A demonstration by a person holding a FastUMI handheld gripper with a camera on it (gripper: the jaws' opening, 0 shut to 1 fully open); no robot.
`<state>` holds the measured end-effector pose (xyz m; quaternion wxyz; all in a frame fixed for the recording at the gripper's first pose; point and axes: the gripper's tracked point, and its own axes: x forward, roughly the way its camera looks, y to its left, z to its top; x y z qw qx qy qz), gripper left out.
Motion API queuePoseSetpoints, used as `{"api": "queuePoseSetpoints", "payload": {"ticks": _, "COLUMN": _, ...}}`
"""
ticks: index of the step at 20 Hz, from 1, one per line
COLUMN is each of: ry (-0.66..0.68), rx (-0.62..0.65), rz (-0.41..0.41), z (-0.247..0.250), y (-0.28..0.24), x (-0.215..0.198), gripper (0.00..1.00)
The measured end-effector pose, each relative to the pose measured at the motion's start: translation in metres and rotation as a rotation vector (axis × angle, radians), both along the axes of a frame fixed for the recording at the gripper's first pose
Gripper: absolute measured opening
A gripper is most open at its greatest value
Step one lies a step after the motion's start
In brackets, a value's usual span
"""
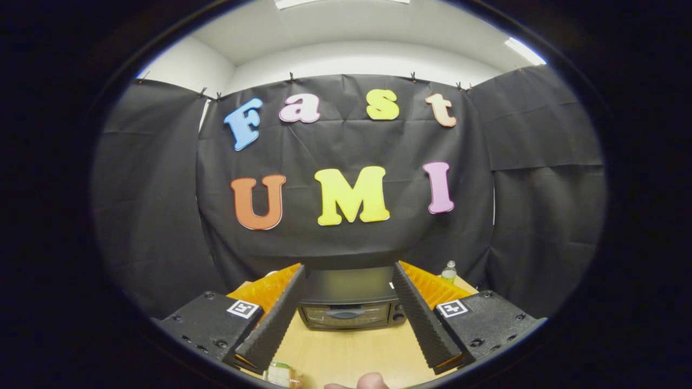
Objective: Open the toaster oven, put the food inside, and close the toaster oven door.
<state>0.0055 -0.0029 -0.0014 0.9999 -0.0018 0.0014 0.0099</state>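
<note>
A dark toaster oven stands on the wooden table, beyond my fingers and framed between them. Its glass door with a horizontal handle is shut, and knobs sit at its right end. My gripper is held well above the table with its fingers spread wide and nothing between them. A small pale item with a green top, possibly the food, lies on the table near me, below the left finger; too little of it shows to tell what it is.
A clear bottle with a green label stands behind the oven to the right. A person's fingertip shows at the near table edge. Black cloth walls close in the booth behind the oven.
</note>
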Motion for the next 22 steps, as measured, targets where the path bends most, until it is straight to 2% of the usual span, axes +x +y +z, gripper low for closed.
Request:
{"api": "queuePoseSetpoints", "payload": {"ticks": 11, "ry": 0.055, "rx": 0.013, "rz": -0.012, "z": -0.030, "y": -0.016, "x": 0.015, "gripper": 1.00}}
{"api": "queuePoseSetpoints", "payload": {"ticks": 18, "ry": 0.113, "rx": 0.013, "rz": 0.001, "z": -0.070, "y": -0.020, "x": 0.058, "gripper": 1.00}}
{"api": "queuePoseSetpoints", "payload": {"ticks": 22, "ry": 0.150, "rx": -0.003, "rz": 0.015, "z": -0.100, "y": -0.019, "x": 0.100, "gripper": 1.00}}
